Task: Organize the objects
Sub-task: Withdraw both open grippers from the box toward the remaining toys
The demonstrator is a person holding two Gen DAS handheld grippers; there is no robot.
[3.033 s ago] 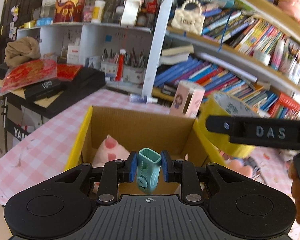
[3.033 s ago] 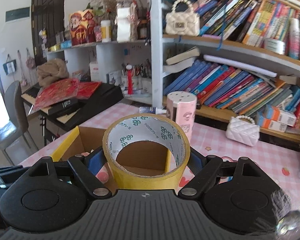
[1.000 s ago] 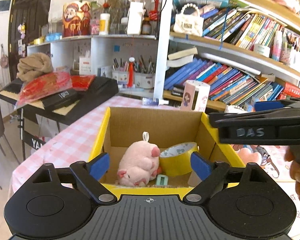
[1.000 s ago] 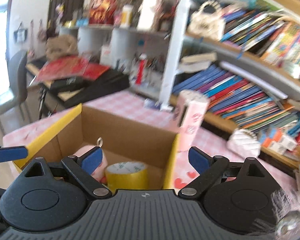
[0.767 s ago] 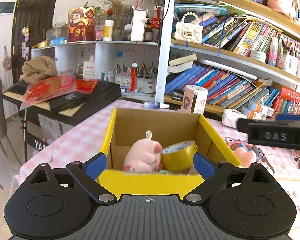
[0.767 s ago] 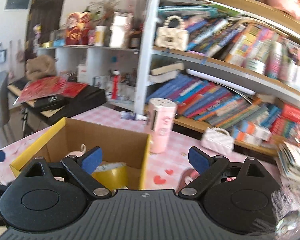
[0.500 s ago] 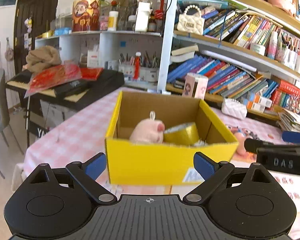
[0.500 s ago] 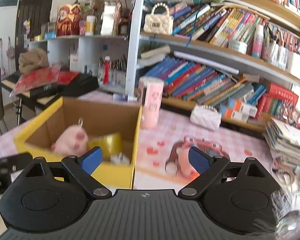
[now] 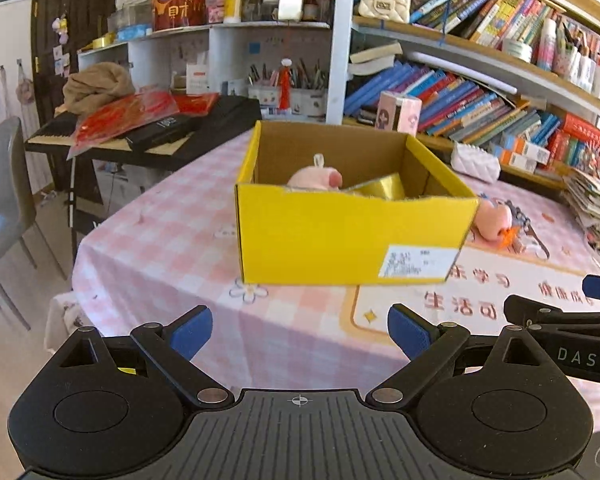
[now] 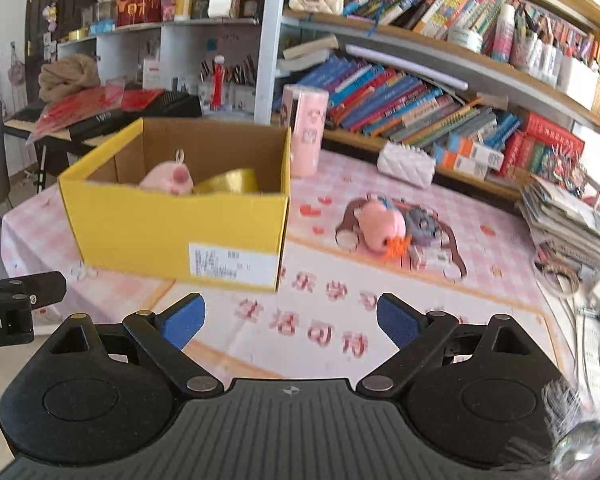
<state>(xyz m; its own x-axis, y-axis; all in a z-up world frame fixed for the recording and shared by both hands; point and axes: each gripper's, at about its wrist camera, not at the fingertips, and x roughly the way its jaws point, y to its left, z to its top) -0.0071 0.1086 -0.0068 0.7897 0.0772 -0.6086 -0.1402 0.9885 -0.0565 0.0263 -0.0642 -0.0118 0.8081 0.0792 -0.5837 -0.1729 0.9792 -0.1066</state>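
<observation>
A yellow cardboard box (image 9: 320, 236) (image 10: 140, 224) stands on the pink checked table. Inside it lie a pink plush pig (image 9: 316, 178) (image 10: 168, 178) and a roll of yellow tape (image 9: 380, 188) (image 10: 228, 180). My left gripper (image 9: 300, 334) is open and empty, well back from the box's near wall. My right gripper (image 10: 290, 320) is also open and empty, in front of the box's right corner. A second pink plush (image 10: 380, 224) (image 9: 492, 218) lies on the table to the right of the box, among small items.
A pink cylinder (image 10: 304, 128) and a white quilted purse (image 10: 406, 162) stand behind the box. Stacked papers (image 10: 572, 220) lie at the right. Bookshelves (image 10: 420, 80) fill the back. A keyboard with red packets (image 9: 140, 120) and a grey chair (image 9: 0, 200) are at the left.
Both grippers have drawn back from over the box to the table's near side. The tape and the small teal item they held earlier have been let go; the tape lies in the box.
</observation>
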